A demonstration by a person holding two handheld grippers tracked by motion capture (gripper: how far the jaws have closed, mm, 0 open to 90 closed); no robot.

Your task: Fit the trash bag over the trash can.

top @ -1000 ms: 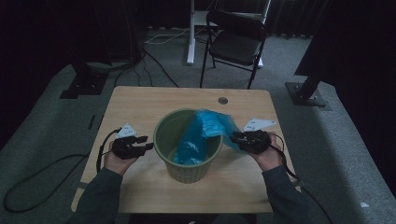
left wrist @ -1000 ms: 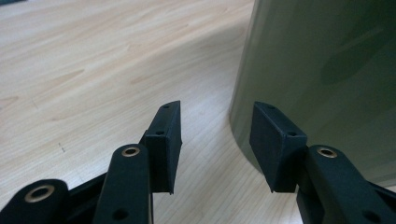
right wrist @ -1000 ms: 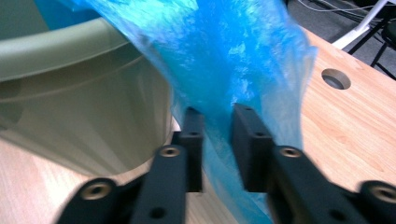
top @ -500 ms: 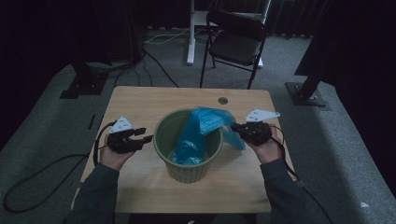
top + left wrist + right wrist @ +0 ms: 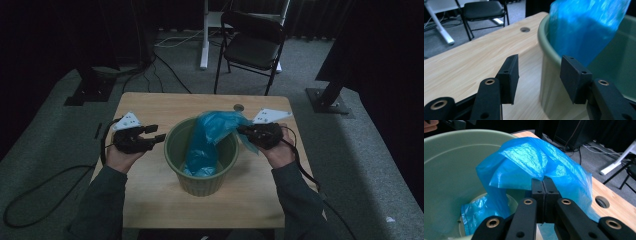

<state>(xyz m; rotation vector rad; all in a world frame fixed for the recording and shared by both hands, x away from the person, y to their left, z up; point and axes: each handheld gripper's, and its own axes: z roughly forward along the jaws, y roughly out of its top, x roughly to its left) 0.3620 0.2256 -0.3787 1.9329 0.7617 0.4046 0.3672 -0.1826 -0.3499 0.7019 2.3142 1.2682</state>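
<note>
A pale green bin (image 5: 200, 172) stands mid-table with a blue plastic bag (image 5: 212, 132) inside it. My right gripper (image 5: 244, 131) is shut on the bag's upper edge and holds it up over the bin's right rim. In the right gripper view the jaws (image 5: 543, 185) meet on the bag (image 5: 531, 157), which trails down into the bin (image 5: 446, 165). My left gripper (image 5: 157, 134) hovers just left of the rim. Its jaws (image 5: 540, 77) have just been opening and hold nothing; the bin's wall (image 5: 550, 85) and the bag (image 5: 586, 32) lie ahead.
The wooden table (image 5: 150, 107) has a round cable hole (image 5: 238, 107) near its far edge. A black folding chair (image 5: 250, 45) and a white desk leg (image 5: 204, 35) stand behind it. Cables and dark stand bases (image 5: 90, 90) lie on the carpet.
Both hands have risen. The right gripper's jaws have closed on the bag's edge and lifted it over the rim. The left gripper's jaws stand wider apart.
</note>
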